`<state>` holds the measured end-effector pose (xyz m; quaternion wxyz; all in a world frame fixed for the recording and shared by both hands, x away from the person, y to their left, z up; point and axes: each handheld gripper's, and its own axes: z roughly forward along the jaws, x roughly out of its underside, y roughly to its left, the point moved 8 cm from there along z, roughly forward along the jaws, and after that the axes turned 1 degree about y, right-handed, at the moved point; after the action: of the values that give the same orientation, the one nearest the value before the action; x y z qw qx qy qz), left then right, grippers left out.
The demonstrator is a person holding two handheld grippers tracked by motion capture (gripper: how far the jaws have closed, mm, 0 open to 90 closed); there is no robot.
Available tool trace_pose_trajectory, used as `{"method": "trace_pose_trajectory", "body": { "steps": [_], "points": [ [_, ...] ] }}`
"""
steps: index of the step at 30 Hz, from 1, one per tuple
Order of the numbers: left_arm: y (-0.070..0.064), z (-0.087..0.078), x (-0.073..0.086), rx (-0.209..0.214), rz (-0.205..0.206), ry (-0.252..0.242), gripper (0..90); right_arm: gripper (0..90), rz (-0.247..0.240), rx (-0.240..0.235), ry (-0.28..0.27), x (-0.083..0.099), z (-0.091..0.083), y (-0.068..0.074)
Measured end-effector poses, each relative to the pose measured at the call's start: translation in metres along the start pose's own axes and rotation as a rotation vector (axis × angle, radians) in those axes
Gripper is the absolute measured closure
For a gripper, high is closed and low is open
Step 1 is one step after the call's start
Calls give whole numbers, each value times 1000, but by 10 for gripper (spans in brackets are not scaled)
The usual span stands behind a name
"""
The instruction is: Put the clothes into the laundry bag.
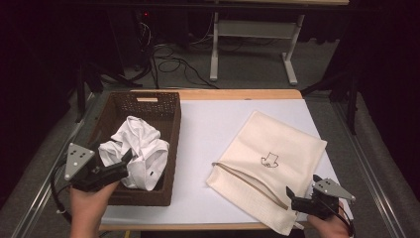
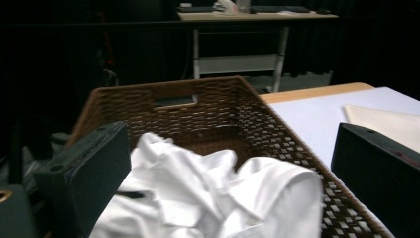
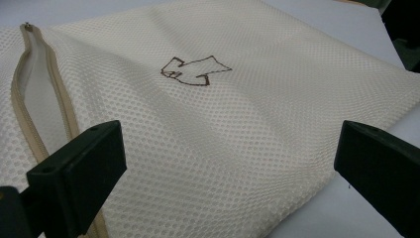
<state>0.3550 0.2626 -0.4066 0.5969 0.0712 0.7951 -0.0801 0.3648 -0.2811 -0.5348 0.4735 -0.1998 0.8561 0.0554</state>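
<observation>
The crumpled white cotton shirt (image 1: 141,151) lies in the dark brown woven wicker basket (image 1: 171,116), which stands on the left part of the white-covered surface (image 1: 208,129). The left tongs (image 1: 126,161) are released, jaws spread on either side of the shirt at the basket's near end. The cream mesh laundry bag (image 1: 277,148), with a tan zipper (image 1: 247,181) and a small brown embroidered emblem (image 1: 270,159), lies flat to the right. The right tongs (image 1: 292,196) are released, jaws wide apart over the bag's near corner.

Basket walls (image 1: 171,148) hem shirt (image 1: 141,148); open above.
</observation>
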Motion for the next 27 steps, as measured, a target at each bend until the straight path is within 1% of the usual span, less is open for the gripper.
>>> {"method": "trace_pose_trajectory", "body": {
  "steps": [3, 6, 8, 10, 13, 14, 15, 16, 17, 19, 21, 22, 24, 25, 26, 27],
  "points": [
    [9, -3, 3, -9, -22, -4, 35, 2, -7, -7, 0, 0, 0, 2],
    [11, -4, 4, -4, -32, -6, 35, 2, -14, -5, -1, -1, 1, 2],
    [12, -3, 5, -11, -31, 2, 37, 1, -11, -7, 2, 0, 1, 2],
    [12, -2, 7, -11, -36, 6, 38, 2, -13, -9, 2, 0, 1, 2],
    [11, -1, 8, -12, -29, 8, 38, 2, -12, -8, 3, 0, 1, 2],
    [10, -1, 8, -15, -24, 8, 39, 2, -15, -8, 1, 0, 1, 2],
    [10, 0, 8, -19, -23, 9, 61, 2, -15, -7, 0, 0, 1, 2],
    [11, 0, 9, -29, -26, 8, 61, 2, -15, -7, 0, 0, 1, 2],
    [11, 1, 9, -27, -33, 3, 77, 2, -16, -8, 1, 0, 1, 2],
    [10, 2, 10, -25, -26, 6, 99, 2, -8, -10, 7, 1, 3, 3],
    [5, 5, 7, -19, -20, 1, 101, 2, -12, -14, 10, 1, 4, 3],
    [5, 5, 7, -19, -20, 1, 99, 2, -15, -17, 8, 2, 4, 3],
    [2, 10, 3, -26, -4, 1, 86, 1, -14, -16, 10, 2, 4, 3],
    [0, 18, -2, -28, -4, -3, 72, 2, -12, -18, 8, 2, 4, 2],
    [0, 18, -2, -28, -4, -3, 66, 2, -12, -18, 8, 2, 4, 2],
    [1, 26, -4, -29, -9, 3, 66, 2, -10, -19, 6, 1, 4, 2]
  ]
}}
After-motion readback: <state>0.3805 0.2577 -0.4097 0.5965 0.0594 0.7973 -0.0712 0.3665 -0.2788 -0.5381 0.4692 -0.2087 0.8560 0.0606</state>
